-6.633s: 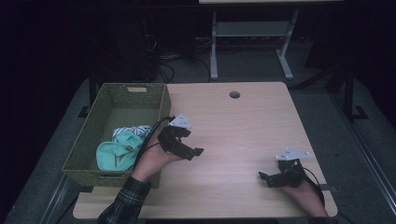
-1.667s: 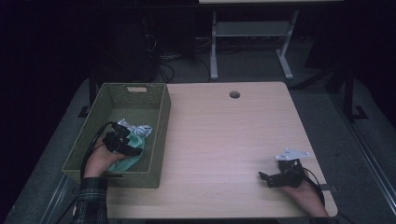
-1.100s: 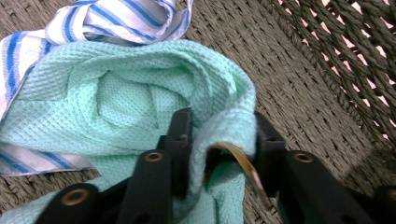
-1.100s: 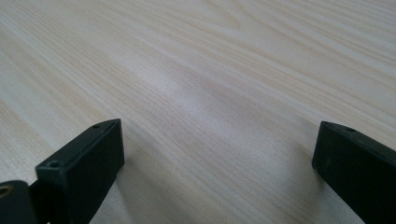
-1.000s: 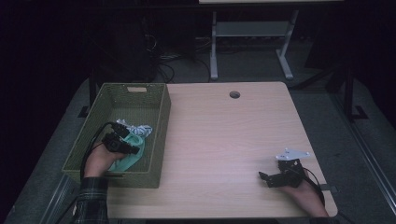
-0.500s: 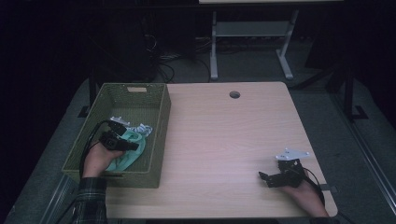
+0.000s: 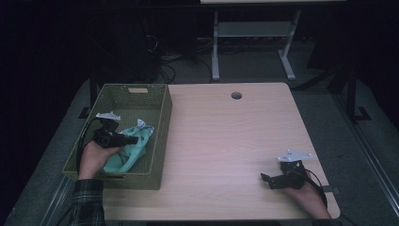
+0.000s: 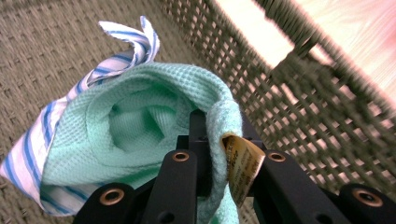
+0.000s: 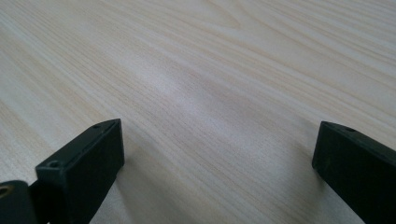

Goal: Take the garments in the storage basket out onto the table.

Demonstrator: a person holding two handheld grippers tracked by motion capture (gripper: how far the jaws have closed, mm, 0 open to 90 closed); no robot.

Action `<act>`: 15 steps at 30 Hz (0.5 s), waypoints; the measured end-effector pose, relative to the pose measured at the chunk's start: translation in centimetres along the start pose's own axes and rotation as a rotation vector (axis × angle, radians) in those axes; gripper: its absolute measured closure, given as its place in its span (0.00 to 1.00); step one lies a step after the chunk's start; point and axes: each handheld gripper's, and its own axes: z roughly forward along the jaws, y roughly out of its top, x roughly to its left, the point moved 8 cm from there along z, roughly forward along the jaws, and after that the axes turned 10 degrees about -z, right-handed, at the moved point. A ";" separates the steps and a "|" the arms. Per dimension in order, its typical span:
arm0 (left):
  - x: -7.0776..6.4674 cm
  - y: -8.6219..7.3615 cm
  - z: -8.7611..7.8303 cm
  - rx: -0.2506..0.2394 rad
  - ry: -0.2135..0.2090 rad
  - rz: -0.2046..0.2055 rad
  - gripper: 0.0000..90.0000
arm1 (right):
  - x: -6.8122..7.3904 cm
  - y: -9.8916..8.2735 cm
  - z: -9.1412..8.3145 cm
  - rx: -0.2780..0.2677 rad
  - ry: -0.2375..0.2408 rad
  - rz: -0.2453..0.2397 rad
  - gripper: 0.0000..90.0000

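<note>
While clamped in basket (image 7: 160,117), mint cloth (image 8: 154,116)

The olive woven rectangular basket (image 7: 123,136) sits on the left end of the light wooden bench (image 7: 226,141); inside it lies the mint waffle-weave cloth (image 7: 129,150), a blue-striped white cloth (image 8: 119,56) beside it; the right hand-held gripper (image 7: 268,179) rests far right of the basket.

My wooden bench (image 7: 226,141) carries a green woven basket (image 7: 157,141) at nine o'clock, and my right tool (image 7: 272,180) rests at four o'clock.
</note>
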 end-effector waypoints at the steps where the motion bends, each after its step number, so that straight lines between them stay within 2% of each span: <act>1: 0.0 0.1 -0.1 -0.008 -0.007 -0.009 0.90 | 0.0 0.0 0.0 0.000 0.000 0.000 0.02; 7: -0.3 0.5 -0.3 -0.024 -0.038 -0.029 0.91 | 0.0 0.0 0.0 0.000 0.000 -0.001 0.02; 10: -0.5 0.7 -0.5 -0.029 -0.038 -0.009 0.91 | 0.0 0.0 0.0 0.000 0.000 -0.001 0.02; 15: -0.8 1.3 -0.9 -0.062 -0.046 -0.011 0.91 | 0.0 0.0 0.0 0.000 0.000 -0.001 0.02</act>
